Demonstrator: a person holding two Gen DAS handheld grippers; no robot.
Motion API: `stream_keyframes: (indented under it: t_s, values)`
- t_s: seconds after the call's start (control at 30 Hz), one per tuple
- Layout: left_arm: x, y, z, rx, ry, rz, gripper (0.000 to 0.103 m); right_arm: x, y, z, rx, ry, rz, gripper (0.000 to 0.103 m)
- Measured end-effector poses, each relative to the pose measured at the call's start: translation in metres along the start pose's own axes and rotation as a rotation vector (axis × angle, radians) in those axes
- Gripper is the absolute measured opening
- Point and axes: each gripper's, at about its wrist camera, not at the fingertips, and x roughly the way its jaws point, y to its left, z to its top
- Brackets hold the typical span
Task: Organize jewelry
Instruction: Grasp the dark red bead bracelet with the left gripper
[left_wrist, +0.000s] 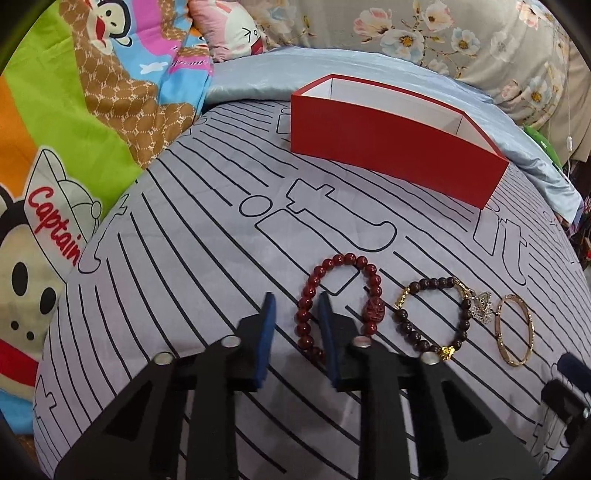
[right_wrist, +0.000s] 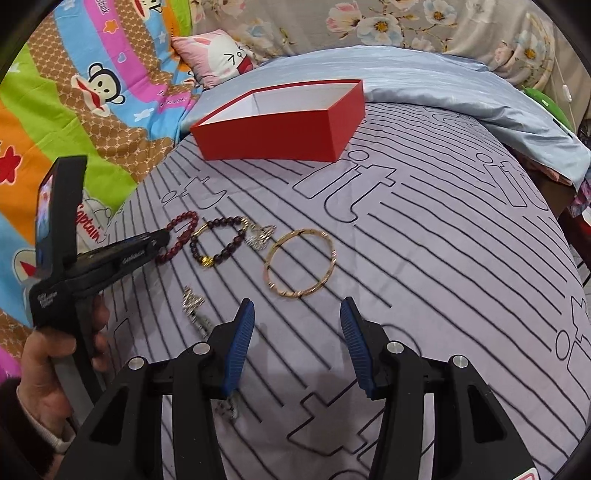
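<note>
Pointing steeply down at the bed cover (left_wrist: 184, 258), the left gripper (left_wrist: 295, 306) has 2 narrowly parted fingers straddling the red bead bracelet's (left_wrist: 341, 295) near-left arc, pads not visibly pressing. The right gripper (right_wrist: 297, 314) hangs spread over bare cover, near the gold bangle (right_wrist: 301, 264). The red box (right_wrist: 280, 129) sits toward the far edge.

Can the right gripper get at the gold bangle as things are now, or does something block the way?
Probably yes. The right gripper is open, and the gold bangle lies flat just ahead of its fingertips with only bare bedsheet between.
</note>
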Motion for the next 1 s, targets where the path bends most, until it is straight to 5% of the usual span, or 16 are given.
stream_keyframes:
  t_s: [0.2,0.77,1.0]
  values:
    - [-0.001,0.006,-0.001,-0.026,-0.01,-0.029,0.008,0.019,-0.013,0.018,0.03,0.009,-0.021,0.042]
    - [-0.002,0.007,-0.003,-0.038,-0.011,-0.041,0.008,0.046,-0.008,0.031,-0.03,0.01,-0.097,0.006]
    - [-0.002,0.008,-0.004,-0.043,-0.011,-0.047,0.008,0.044,-0.011,0.03,-0.001,0.007,-0.081,0.003]
